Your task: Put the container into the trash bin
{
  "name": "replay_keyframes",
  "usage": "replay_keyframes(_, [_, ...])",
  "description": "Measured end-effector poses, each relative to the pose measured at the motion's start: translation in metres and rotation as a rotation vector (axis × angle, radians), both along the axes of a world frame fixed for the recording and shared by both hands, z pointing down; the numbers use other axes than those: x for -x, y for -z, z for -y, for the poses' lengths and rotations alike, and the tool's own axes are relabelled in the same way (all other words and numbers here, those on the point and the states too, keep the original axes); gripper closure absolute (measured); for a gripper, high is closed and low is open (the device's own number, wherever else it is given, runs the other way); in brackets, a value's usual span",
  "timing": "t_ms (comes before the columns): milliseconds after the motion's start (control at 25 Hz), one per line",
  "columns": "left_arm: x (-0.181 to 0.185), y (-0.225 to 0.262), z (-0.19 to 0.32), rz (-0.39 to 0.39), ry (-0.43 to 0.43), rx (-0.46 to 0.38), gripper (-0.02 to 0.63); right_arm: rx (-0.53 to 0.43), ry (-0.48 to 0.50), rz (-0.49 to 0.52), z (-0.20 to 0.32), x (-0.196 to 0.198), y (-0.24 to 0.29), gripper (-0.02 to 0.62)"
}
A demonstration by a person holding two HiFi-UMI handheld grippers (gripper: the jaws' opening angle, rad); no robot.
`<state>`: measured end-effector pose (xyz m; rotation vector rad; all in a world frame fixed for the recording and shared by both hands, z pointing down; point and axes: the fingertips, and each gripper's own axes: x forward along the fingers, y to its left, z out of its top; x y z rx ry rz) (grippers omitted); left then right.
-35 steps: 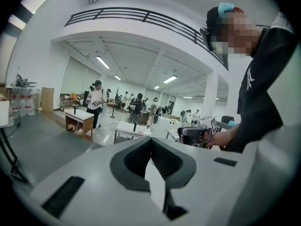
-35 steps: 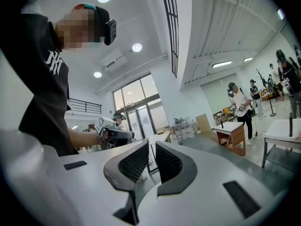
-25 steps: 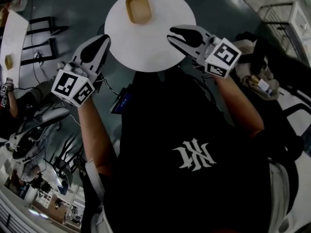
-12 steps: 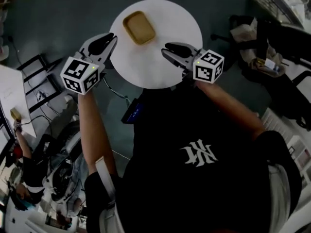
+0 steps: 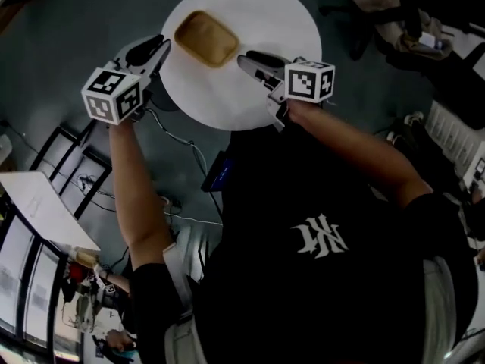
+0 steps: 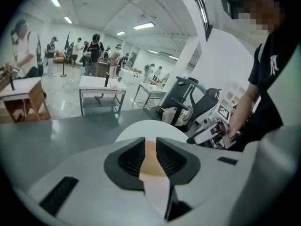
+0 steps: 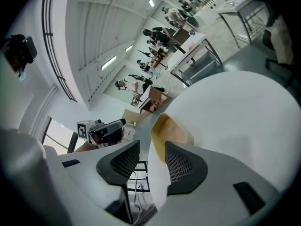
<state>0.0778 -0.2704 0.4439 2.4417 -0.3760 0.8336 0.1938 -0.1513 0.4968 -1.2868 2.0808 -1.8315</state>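
Observation:
A shallow tan container (image 5: 205, 38) lies near the left edge of the round white table (image 5: 265, 89). My left gripper (image 5: 164, 46) is just left of it at the table's rim. Its jaws are opening, and the container (image 6: 151, 160) shows through the gap, beyond the tips. My right gripper (image 5: 243, 58) is over the table just right of the container. Its jaws are opening with nothing between them, and the container (image 7: 172, 128) lies ahead, a little to the right. Each gripper sees the other: the right gripper (image 6: 208, 133) and the left gripper (image 7: 107, 125). I see no trash bin.
A chair with bags (image 5: 402, 21) stands right of the table. Cables (image 5: 186, 146) and black frames (image 5: 72, 177) lie on the grey floor at the left. Work tables (image 6: 101, 86) and several people are far off in the hall.
Both grippers have come down and in toward the container, one on each side. Their jaws have spread apart. The right gripper has rolled over.

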Motion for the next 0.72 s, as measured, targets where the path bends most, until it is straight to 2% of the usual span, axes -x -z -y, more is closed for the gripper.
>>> replay_keyframes(80, [-0.014,-0.009,0.002,-0.021,-0.03,0.043,0.529,0.043,-0.042,0.031,-0.007,0.0,-0.009,0.416])
replay_keyframes(160, [-0.025,-0.017,0.003,-0.008,-0.069,0.054,0.529,0.071,-0.084,0.028,-0.01,-0.003,-0.016,0.416])
replay_keyframes(280, [-0.026,-0.037,0.007,0.039,-0.135,0.067,0.525,0.122,-0.151,0.018,-0.011,0.001,-0.032,0.416])
replay_keyframes(400, [-0.022,-0.058,0.011,0.081,-0.201,0.082,0.52,0.209,-0.226,0.065,-0.013,0.014,-0.053,0.414])
replay_keyframes(720, [-0.025,-0.098,0.015,0.188,-0.295,0.084,0.511,0.307,-0.297,0.085,-0.011,0.017,-0.085,0.414])
